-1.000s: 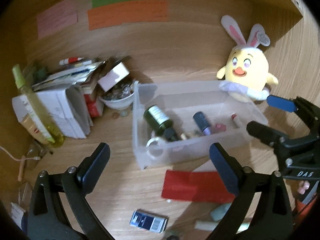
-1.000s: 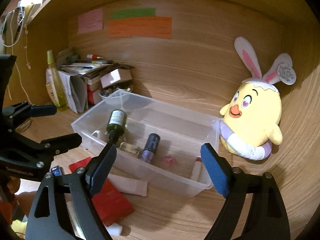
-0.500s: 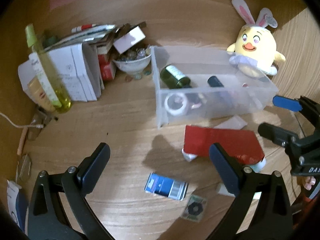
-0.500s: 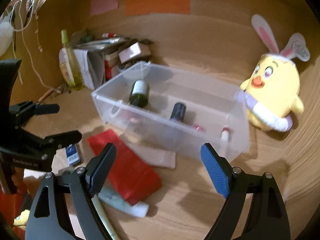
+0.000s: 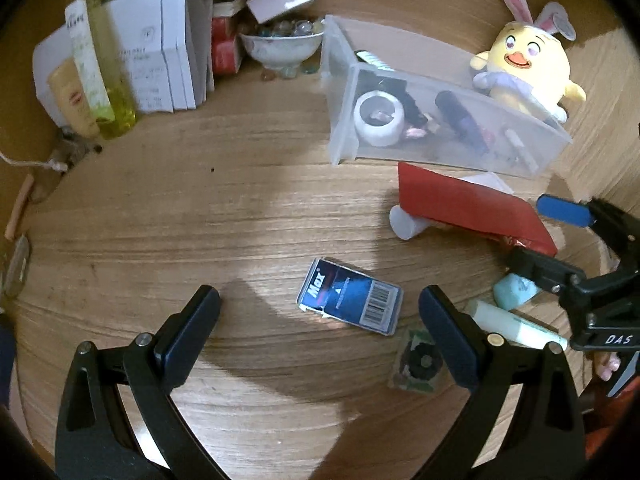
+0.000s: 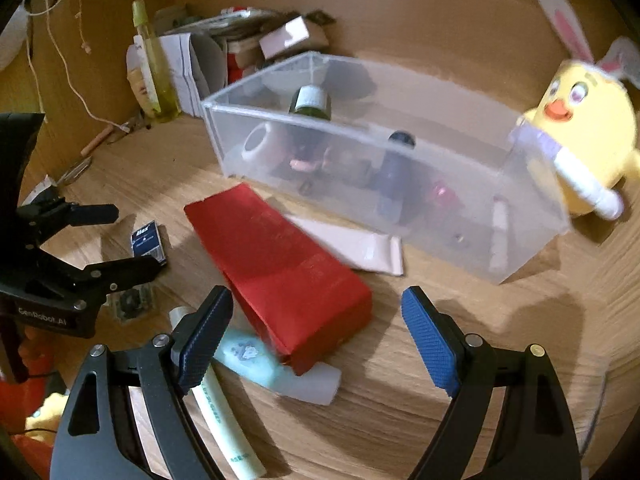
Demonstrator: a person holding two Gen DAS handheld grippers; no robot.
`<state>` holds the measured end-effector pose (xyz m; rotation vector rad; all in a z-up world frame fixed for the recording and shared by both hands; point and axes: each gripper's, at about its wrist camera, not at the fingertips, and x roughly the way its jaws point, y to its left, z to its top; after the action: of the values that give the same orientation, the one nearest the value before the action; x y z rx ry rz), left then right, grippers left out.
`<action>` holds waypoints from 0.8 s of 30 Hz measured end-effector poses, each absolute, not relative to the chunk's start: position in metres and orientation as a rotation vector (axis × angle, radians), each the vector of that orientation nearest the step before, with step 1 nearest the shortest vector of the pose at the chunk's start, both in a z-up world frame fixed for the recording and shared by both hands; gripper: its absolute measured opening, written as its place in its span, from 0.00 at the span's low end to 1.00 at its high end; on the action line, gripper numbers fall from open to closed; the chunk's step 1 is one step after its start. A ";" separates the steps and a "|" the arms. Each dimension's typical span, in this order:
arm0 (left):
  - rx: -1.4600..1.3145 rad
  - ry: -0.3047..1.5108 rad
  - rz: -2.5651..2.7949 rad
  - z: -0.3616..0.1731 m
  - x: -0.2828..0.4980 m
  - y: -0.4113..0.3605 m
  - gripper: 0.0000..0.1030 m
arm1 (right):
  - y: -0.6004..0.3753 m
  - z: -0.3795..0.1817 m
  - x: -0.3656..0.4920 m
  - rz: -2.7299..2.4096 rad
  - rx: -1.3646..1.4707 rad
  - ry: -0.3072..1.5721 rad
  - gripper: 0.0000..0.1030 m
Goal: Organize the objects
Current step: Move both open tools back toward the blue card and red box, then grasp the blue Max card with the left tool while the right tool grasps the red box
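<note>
A clear plastic bin (image 5: 340,92) (image 6: 472,236) on the wooden desk holds a dark green bottle (image 6: 311,102), a white tape roll (image 5: 377,118), a dark tube and small bits. In front of it lie a red box (image 6: 280,276) (image 5: 468,208), a white flat tube (image 6: 360,246), pale green tubes (image 6: 228,412) (image 5: 516,322), a blue card box (image 5: 350,302) (image 6: 147,240) and a small green packet (image 5: 418,362). My left gripper (image 5: 320,316) hangs open just above the blue card box. My right gripper (image 6: 316,328) stands open over the near end of the red box.
A yellow plush chick with rabbit ears (image 5: 524,68) (image 6: 584,128) leans at the bin's far right. At the back left stand white boxes (image 5: 160,52), a yellow-green bottle (image 5: 100,64) and a bowl of marbles (image 5: 282,40). A cable (image 6: 60,52) hangs at the left wall.
Both grippers have sunk toward the desk and tilted further down. The bin and plush slid up in both views, and the blue card box now lies between my left fingers' tips.
</note>
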<state>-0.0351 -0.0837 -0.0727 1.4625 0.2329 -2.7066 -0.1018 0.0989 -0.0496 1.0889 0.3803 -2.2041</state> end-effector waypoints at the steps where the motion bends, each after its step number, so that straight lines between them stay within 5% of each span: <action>1: 1.456 0.237 -2.708 -0.073 -0.035 -0.085 0.98 | 0.097 -0.052 -0.102 -2.197 1.099 0.380 0.82; 7: 1.432 0.248 -2.739 -0.073 -0.031 -0.088 0.96 | 0.086 -0.058 -0.104 -2.195 1.111 0.435 0.82; 9: 1.415 0.198 -2.738 -0.072 -0.030 -0.086 0.82 | 0.084 -0.060 -0.106 -2.194 1.118 0.435 0.82; 24: 1.397 0.209 -2.818 -0.067 -0.026 -0.082 0.33 | 0.085 -0.059 -0.105 -2.199 1.080 0.410 0.65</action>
<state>-0.0262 -0.0820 -0.0665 1.3974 0.2093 -2.8178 -0.1052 0.0850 -0.0587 1.0801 0.4104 -2.1986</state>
